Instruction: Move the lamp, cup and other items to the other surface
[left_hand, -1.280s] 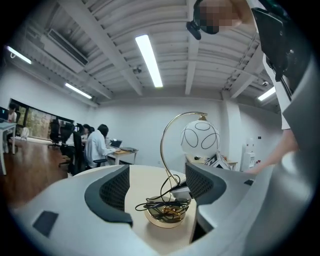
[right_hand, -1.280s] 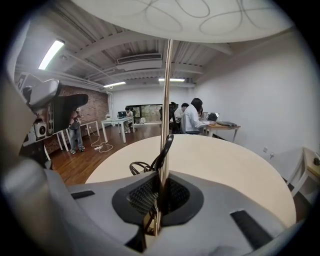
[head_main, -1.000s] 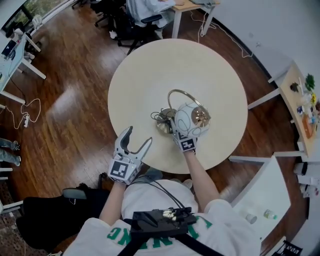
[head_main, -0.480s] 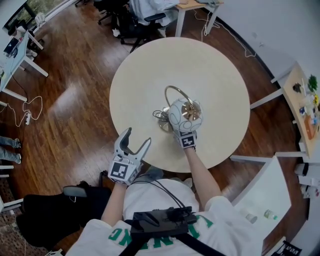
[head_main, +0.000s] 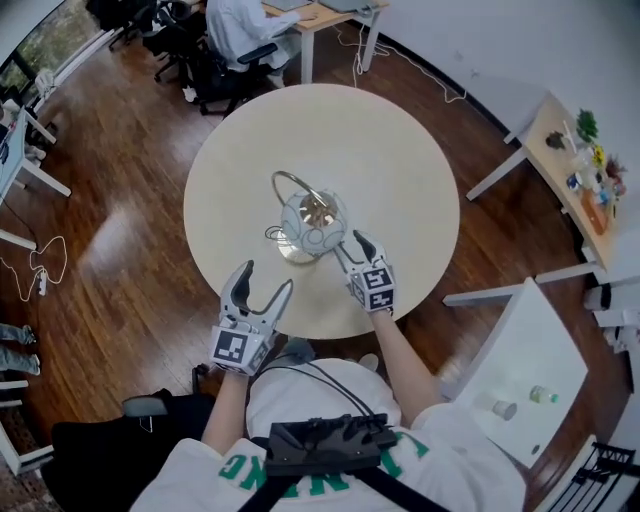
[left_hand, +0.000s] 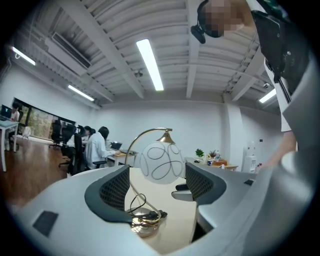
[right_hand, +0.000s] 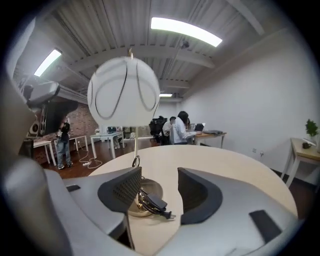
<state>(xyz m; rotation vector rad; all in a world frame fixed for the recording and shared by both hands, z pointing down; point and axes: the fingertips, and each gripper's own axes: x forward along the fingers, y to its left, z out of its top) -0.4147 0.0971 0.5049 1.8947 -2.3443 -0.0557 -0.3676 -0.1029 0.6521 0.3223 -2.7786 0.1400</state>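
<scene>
A lamp with a white globe (head_main: 313, 222), a gold arched arm and a round gold base (head_main: 293, 250) stands on the round beige table (head_main: 400, 170). Its black cord is bundled on the base (right_hand: 150, 200). My right gripper (head_main: 350, 250) is just right of the base; its jaws are opening with nothing between them. From the right gripper (right_hand: 157, 192) view, the globe (right_hand: 124, 95) hangs above and the base sits just past the fingertips. My left gripper (head_main: 265, 282) is open and empty at the table's near edge, with the globe (left_hand: 160, 162) and base (left_hand: 145, 225) in front of it.
A white side table (head_main: 530, 360) at the lower right carries a small cup (head_main: 503, 410) and a bottle (head_main: 541, 396). A wooden desk (head_main: 560, 140) with plants stands at the right. A person (head_main: 240, 25) sits at a desk beyond the table, among office chairs.
The lamp was tilted with my right gripper up against it; now it stands upright on the table. The right gripper has let go, with its jaws apart, and has drawn back. The left gripper has barely moved.
</scene>
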